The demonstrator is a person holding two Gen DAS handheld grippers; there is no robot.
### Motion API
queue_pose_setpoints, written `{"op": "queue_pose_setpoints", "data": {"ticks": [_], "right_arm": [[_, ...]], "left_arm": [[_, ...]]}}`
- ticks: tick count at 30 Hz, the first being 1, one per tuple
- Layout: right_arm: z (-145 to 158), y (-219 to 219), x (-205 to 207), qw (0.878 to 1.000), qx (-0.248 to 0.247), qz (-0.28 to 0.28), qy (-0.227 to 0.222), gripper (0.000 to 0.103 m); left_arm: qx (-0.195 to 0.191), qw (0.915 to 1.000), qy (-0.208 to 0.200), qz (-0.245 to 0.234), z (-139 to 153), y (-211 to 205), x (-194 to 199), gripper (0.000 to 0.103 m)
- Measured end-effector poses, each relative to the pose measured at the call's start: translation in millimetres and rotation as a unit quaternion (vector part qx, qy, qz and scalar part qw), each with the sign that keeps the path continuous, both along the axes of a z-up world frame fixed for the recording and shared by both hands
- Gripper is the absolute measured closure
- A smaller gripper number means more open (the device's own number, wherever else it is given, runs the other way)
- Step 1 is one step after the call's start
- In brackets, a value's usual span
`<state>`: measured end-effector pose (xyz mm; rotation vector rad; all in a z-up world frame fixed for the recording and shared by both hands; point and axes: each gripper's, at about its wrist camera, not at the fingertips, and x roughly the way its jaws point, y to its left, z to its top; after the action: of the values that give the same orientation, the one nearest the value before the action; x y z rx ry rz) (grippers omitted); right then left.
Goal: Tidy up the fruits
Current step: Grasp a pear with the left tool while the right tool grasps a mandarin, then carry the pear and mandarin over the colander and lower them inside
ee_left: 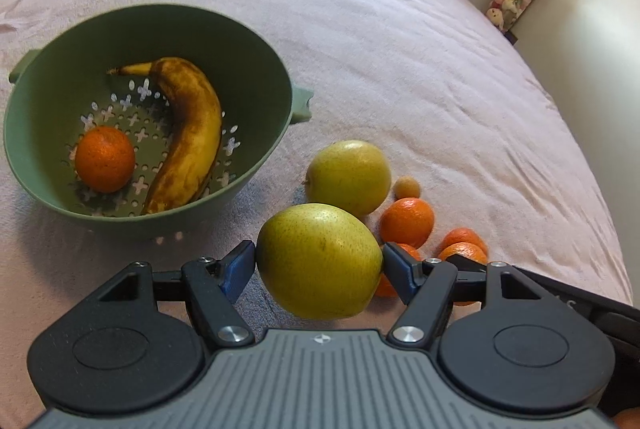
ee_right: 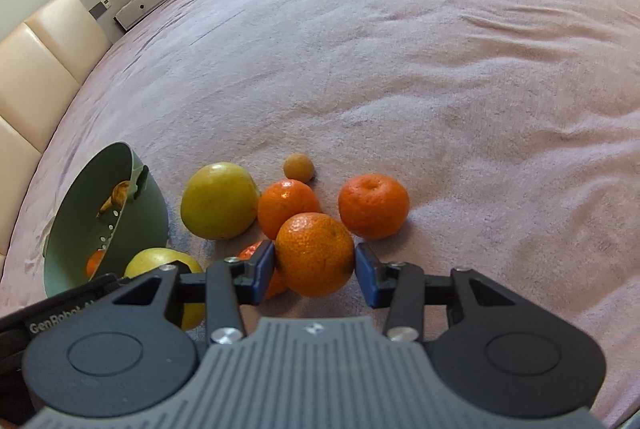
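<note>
Left gripper clamped on a green pear; right gripper clamped on a mandarin, beside green colander.

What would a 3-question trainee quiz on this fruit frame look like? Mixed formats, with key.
1. True or false: the green colander holds a banana and one mandarin.
2. The left gripper is shut on: A) a banana B) a yellow-green pear C) nothing
3. Fill in: the right gripper is shut on a ____.

Key: 1 true; 2 B; 3 held mandarin.
</note>
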<state>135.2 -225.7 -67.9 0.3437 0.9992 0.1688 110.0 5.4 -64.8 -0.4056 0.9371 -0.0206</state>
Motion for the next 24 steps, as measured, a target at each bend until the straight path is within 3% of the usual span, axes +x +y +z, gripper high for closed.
{"op": "queue_pose_setpoints", "data": {"ticks": [12, 18, 24], "right_arm": [[37.5, 25.1, -15.2, 0.996, -0.028, 0.051, -0.070, 0.062], [54.3, 42.0, -17.0, 0.991, -0.003, 0.084, -0.100, 0.062], [71.5, 65.8, -15.2, 0.983, 0.002, 0.129, -0.128, 0.062]], "left_arm": [[-0.015, 0.9985, -0.053, -0.001, 41.7, 16.2, -16.4, 0.023], [0.016, 0.9959, -0.089, 0.005, 66.2, 35.4, -17.9, 0.023], [0.039, 0.9944, -0.095, 0.026, 76.5, 59.9, -10.0, 0.023]]}}
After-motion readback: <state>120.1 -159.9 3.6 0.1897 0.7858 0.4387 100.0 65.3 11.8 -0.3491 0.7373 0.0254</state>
